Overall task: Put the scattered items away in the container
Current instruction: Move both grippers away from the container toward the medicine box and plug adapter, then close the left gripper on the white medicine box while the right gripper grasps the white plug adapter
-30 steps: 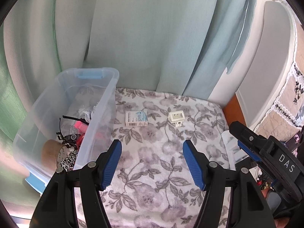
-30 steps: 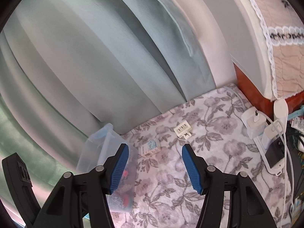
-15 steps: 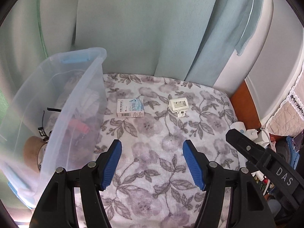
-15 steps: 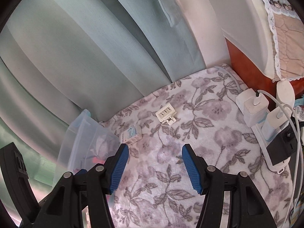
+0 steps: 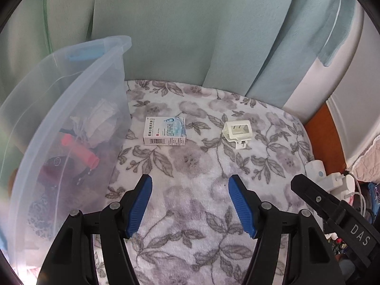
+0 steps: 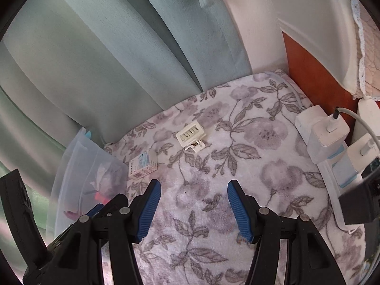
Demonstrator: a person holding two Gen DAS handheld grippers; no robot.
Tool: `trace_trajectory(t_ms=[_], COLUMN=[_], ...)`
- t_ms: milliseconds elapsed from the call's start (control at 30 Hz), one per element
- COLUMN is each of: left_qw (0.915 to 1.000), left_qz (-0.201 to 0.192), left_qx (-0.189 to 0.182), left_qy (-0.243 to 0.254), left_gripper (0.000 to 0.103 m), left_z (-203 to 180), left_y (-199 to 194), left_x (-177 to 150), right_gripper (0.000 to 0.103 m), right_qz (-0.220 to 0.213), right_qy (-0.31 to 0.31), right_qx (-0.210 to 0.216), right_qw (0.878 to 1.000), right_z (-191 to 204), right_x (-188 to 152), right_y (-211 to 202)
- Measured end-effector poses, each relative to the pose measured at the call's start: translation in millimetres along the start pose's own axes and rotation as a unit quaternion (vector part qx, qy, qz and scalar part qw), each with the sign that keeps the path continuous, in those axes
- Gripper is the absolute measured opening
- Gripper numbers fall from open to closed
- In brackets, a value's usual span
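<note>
You're btwn picks: both tools are empty w/ their blue pads spread apart, hovering over the floral blanket (image 5: 190, 190). 2 items are left out on it. The small medicine box (image 5: 165, 131) lies flat just right of the clear container (image 5: 71, 90), near its wall but not touching it as far as I can tell. The white plug adapter (image 5: 238, 133) sits further right, well apart from the box. The container at the left already holds several things, incl. something red and crumpled white material, so the job looks mostly done. Your left tool (image 5: 190, 204) points roughly btwn the 2 items, both lying beyond its pads; your right tool (image 6: 193, 207) has the adapter (image 6: 191, 136) ahead of it and the box (image 6: 143, 163) off to its left. Next move, I'd say: left tool takes the box since it's closest to the container. Go forward and slightly left, drop the pads either side of it, close, lift, carry over the rim. The box lies low on soft fabric, so press in a bit or the pads may skate over it. Keep the right tool away from the power strip (image 6: 337, 166) and chargers at the right edge.
</note>
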State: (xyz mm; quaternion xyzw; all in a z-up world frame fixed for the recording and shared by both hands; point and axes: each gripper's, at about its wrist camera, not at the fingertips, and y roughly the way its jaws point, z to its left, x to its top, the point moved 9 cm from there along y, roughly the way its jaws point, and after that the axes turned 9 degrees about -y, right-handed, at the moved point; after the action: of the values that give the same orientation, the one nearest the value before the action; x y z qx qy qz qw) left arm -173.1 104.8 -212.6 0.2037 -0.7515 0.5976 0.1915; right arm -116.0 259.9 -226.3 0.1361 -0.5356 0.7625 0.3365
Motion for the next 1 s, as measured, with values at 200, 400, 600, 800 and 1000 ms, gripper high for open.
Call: trace_trajectory(t_ms=[200, 400, 600, 800, 1000], left_qw=[0.9998, 0.999, 0.9983, 0.9975, 0.9966], left_qz=[0.01, 0.003, -0.003, 0.001, -0.007], left_qx=[0.011, 0.022, 0.029, 0.037, 0.044], left_qy=[-0.017, -0.038, -0.051, -0.061, -0.069], left_gripper=[0.068, 0.068, 0.07, 0.072, 0.083], left_z=[7, 14, 20, 24, 31], left_y=[30, 56, 78, 97, 110], left_x=[5, 14, 26, 31, 35], right_gripper=[0.063, 0.062, 0.062, 0.062, 0.062], right_qz=[0.012, 0.016, 0.024, 0.026, 0.03], right_qy=[-0.02, -0.03, -0.045, -0.068, -0.078], right_qx=[-0.005, -0.013, -0.019, -0.024, -0.024], right_qw=[1.0, 0.999, 0.999, 0.997, 0.996], right_z=[-1, -4, -6, -4, -7], right_x=[3, 11, 17, 25, 29], right_y=[22, 43, 66, 87, 104])
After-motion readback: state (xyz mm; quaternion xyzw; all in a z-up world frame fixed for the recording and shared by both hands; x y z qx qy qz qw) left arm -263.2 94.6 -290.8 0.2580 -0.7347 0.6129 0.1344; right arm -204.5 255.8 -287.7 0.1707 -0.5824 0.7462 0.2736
